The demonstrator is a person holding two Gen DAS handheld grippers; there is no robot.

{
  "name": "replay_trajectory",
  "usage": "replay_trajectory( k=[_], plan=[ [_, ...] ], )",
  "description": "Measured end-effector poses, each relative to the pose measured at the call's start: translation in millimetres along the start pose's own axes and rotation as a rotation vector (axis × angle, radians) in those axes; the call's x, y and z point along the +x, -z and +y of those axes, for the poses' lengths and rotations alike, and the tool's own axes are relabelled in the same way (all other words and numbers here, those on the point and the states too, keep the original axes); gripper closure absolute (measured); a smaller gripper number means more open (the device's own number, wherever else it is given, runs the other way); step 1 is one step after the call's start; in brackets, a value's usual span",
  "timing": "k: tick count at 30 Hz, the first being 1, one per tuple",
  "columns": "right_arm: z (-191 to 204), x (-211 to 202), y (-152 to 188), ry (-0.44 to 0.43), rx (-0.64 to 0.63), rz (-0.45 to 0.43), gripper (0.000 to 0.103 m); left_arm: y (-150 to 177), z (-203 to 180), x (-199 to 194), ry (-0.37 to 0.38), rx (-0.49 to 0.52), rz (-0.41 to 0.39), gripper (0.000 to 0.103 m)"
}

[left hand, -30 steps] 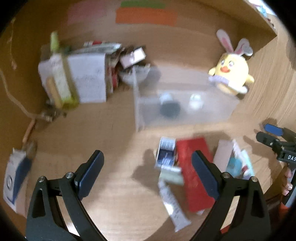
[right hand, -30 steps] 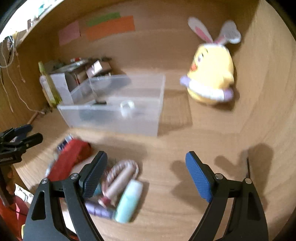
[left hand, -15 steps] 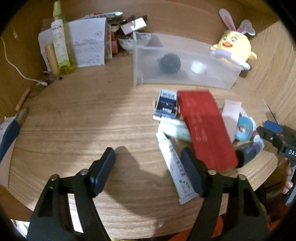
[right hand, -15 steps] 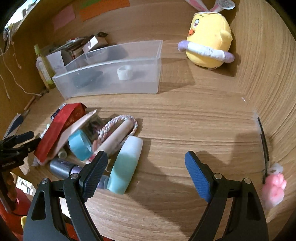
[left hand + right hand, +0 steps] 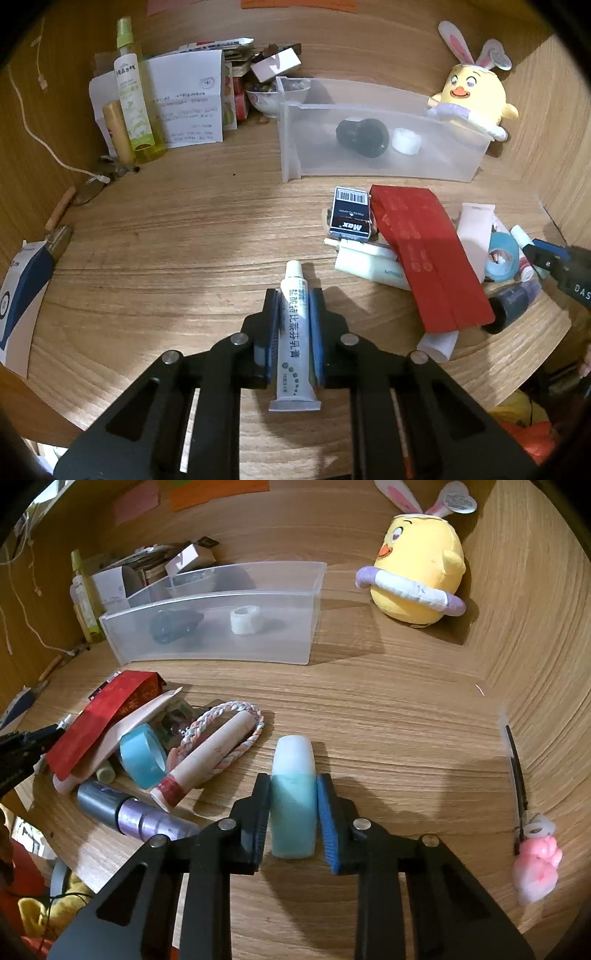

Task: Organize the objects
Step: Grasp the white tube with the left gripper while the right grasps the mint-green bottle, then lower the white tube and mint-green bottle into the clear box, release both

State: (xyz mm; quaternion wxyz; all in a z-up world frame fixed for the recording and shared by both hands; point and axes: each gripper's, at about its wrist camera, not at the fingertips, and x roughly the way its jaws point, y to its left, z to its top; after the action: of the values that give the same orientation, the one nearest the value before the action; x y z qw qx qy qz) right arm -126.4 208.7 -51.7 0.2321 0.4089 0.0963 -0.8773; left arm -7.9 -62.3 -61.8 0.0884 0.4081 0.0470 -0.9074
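My left gripper (image 5: pixel 293 295) is shut on a white ointment tube (image 5: pixel 293 332) with blue print, cap pointing away, low over the wooden desk. My right gripper (image 5: pixel 293 786) is shut on a teal bottle with a white cap (image 5: pixel 293 797). A clear plastic bin (image 5: pixel 376 144) stands at the back and holds a dark round object (image 5: pixel 362 136) and a white tape roll (image 5: pixel 406 141); the bin also shows in the right wrist view (image 5: pixel 221 627). A pile of loose items lies between the grippers: a red packet (image 5: pixel 424 254), a black box (image 5: pixel 351 218), a blue tape roll (image 5: pixel 142 757).
A yellow chick plush (image 5: pixel 472 96) sits at the back right by the bin. A green spray bottle (image 5: pixel 133 96), papers and boxes (image 5: pixel 188 99) crowd the back left. A purple-grey bottle (image 5: pixel 129 816) and braided cord (image 5: pixel 229 731) lie in the pile. A pink paw charm (image 5: pixel 535 867) lies at the right.
Both grippers have dropped toward the desk and closed: the left on the white tube, the right on the teal bottle. Both were open and empty before.
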Motion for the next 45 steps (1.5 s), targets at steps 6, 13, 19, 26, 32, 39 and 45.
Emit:
replay_trajectory(
  k=[6, 13, 19, 26, 32, 39, 45],
  plan=[
    [-6.5, -14.4, -11.7, -0.005, 0.024, -0.056, 0.080, -14.5, 7.0, -13.9, 0.010, -0.028, -0.057, 0.088],
    [-5.1, -36.9, -50.9, -0.066, 0.035, -0.169, 0.080, -53.0, 7.8, -30.0, 0.043, -0.050, -0.151, 0.088],
    [6.2, -40.6, -98.1, -0.087, 0.011, -0.242, 0.080, -97.4, 4.0, -28.9, 0.072, -0.051, -0.203, 0.088],
    [19.6, -25.2, -145.9, -0.103, -0.011, -0.256, 0.080, -146.3, 0.6, -16.2, 0.067, -0.036, -0.222, 0.088],
    [28.6, 3.1, -174.2, -0.121, -0.024, -0.213, 0.080, -176.0, -0.1, 9.3, 0.074, -0.023, -0.185, 0.088],
    [44.1, 44.7, -185.0, -0.146, -0.059, -0.124, 0.080, -188.0, -2.0, 54.2, 0.072, 0.002, -0.078, 0.088],
    [60.4, 84.0, -186.0, -0.175, -0.105, -0.016, 0.080, -189.3, -17.7, 81.6, 0.050, 0.091, -0.015, 0.088]
  ],
)
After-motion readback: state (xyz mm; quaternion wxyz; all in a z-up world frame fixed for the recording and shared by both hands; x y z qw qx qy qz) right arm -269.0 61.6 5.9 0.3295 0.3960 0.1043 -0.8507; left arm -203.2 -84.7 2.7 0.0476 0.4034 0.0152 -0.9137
